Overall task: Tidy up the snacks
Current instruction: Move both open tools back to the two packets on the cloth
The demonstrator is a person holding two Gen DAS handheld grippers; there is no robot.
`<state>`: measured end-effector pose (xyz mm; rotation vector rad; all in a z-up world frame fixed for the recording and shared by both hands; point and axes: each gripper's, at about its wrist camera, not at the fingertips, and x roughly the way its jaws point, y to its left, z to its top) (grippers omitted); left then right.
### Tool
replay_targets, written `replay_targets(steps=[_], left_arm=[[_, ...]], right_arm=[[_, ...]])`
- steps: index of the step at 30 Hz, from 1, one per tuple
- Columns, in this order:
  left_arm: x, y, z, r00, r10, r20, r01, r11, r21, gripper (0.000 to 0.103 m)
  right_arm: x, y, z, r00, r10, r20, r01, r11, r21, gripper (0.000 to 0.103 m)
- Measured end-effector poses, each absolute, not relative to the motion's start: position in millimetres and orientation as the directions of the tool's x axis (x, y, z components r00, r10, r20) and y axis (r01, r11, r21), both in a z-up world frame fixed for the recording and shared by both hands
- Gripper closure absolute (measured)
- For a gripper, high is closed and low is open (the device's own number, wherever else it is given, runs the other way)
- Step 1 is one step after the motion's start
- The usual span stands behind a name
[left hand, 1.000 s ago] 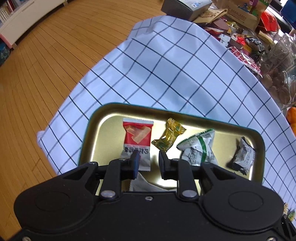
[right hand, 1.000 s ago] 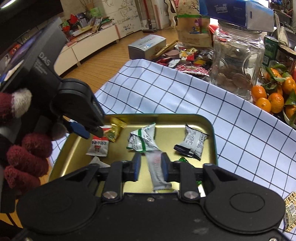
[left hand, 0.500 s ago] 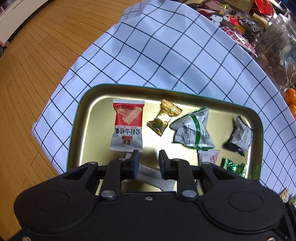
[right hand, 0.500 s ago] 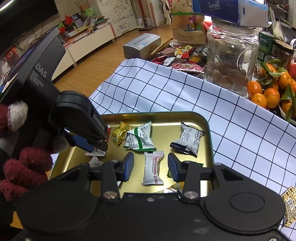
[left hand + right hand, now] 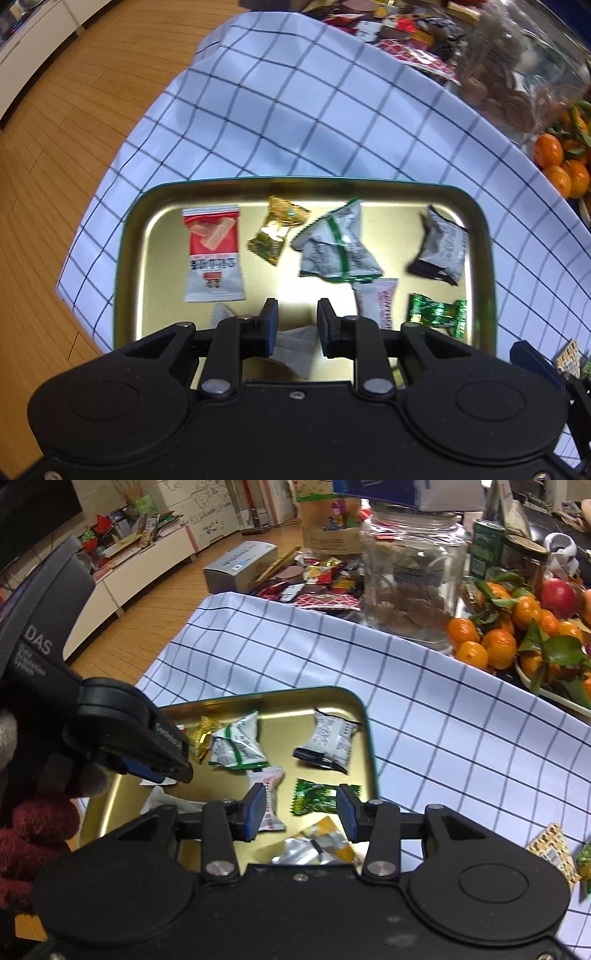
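Note:
A gold tray (image 5: 162, 266) (image 5: 369, 738) with a teal rim holds several wrapped snacks. Among them are a red-and-white packet (image 5: 214, 254), a gold candy (image 5: 277, 229) and a green-striped silver packet (image 5: 336, 243) (image 5: 236, 747). There are also a black-and-white packet (image 5: 441, 247) (image 5: 328, 738), a white hawthorn stick (image 5: 376, 302) (image 5: 267, 786) and a green candy (image 5: 437, 312) (image 5: 314, 799). My left gripper (image 5: 293, 325) (image 5: 159, 771) hovers open over a grey-white packet (image 5: 295, 343) lying on the tray. My right gripper (image 5: 301, 808) stands open above the tray's near right corner, holding nothing.
The tray sits on a checked cloth (image 5: 443, 720). Behind it are a glass jar (image 5: 410, 576), a dish of oranges (image 5: 498, 642), a pile of loose snacks (image 5: 317, 579) and a box (image 5: 240, 565). A brown-patterned packet (image 5: 550, 849) lies on the cloth at right. A red-gloved hand (image 5: 29, 830) holds the left gripper.
My right gripper opened and let go of the white hawthorn stick, which now lies in the tray. Both grippers drew back and to the right over the tray.

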<state>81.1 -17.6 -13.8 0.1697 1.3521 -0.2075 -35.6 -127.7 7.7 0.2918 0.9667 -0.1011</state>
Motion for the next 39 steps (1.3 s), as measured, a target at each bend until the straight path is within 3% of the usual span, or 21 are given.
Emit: replay_targets(steps=[8,17,39], left_arm=[[49.1,-65.5,-12.3,0.278,-0.043,-0.959,0.398,0.914,0.075,0.071],[14.4,-110.2,-16.1,0.249,-0.109,-0.962,0.518,0.855,0.037,0.07],[-33.9,-170.2,-32.0,0.225,-0.091,-0.97,0.619,0.782,0.071,0.068]], right_arm=[[-57.3,-163.4,8.6,0.552,-0.019,-0.834,0.305,0.935,0.18,0.058],[-86.3,-218.9,3.9,0.502,-0.102,-0.859,0.46,0.873,0.165,0.058],[-148.2,-312.9,-20.6,0.316,-0.193,-0.929,0.7,0.709,0.091,0.056]])
